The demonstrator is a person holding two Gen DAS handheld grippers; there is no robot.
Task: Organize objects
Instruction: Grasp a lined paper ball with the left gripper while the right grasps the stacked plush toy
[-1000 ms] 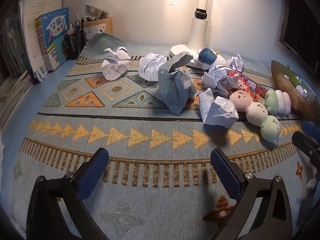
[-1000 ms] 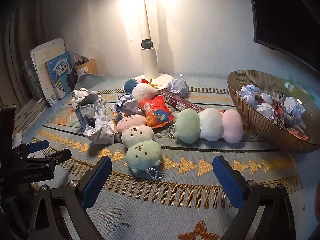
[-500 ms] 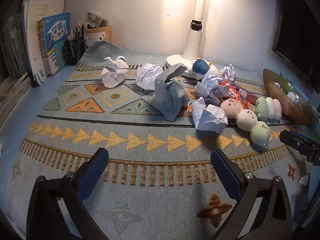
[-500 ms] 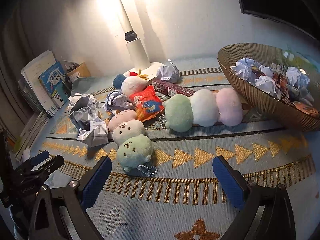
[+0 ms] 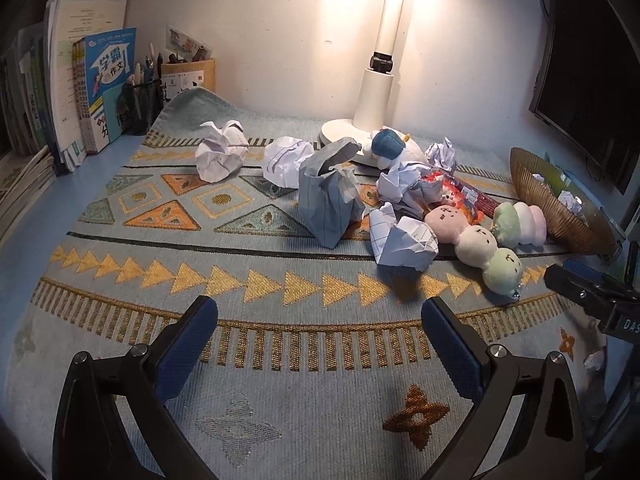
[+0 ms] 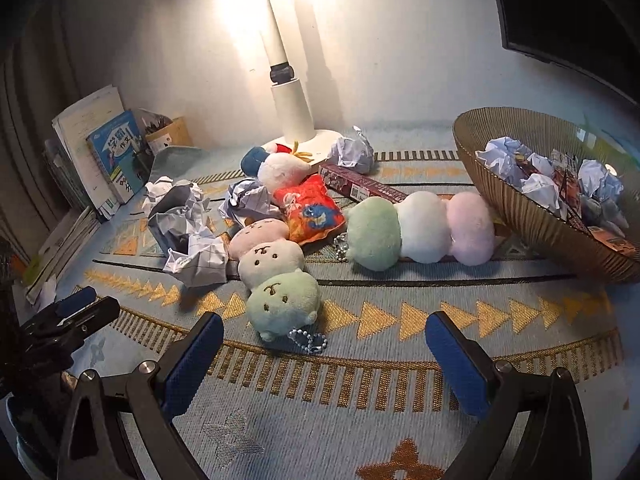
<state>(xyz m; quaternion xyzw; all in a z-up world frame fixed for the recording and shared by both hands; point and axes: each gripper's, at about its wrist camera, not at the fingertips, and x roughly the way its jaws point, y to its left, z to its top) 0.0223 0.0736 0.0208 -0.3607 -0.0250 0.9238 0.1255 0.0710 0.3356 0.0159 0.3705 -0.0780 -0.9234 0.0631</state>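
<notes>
The left gripper hung over the patterned mat with its blue-padded fingers spread wide and nothing between them. The right gripper was spread just as wide and also empty, poised low over the mat with the faced three-ball plush just ahead of its left finger — the green end nearest, a bead chain trailing from it.

Beyond that plush lay a second one, plain green, white and pink, stretched toward the woven basket, its pink end close against the basket's wall. The basket held crumpled paper and wrappers. Beside the faced plush sat a crumpled grid-paper ball, touching its pink end, and behind it a red snack packet and a dark long box.

From the left wrist view, a grey folded paper lump stood upright mid-mat, with two more paper balls farther back. A white lamp rose at the wall, a blue-and-white plush resting against its base. Books stood at the far left — off the mat.
</notes>
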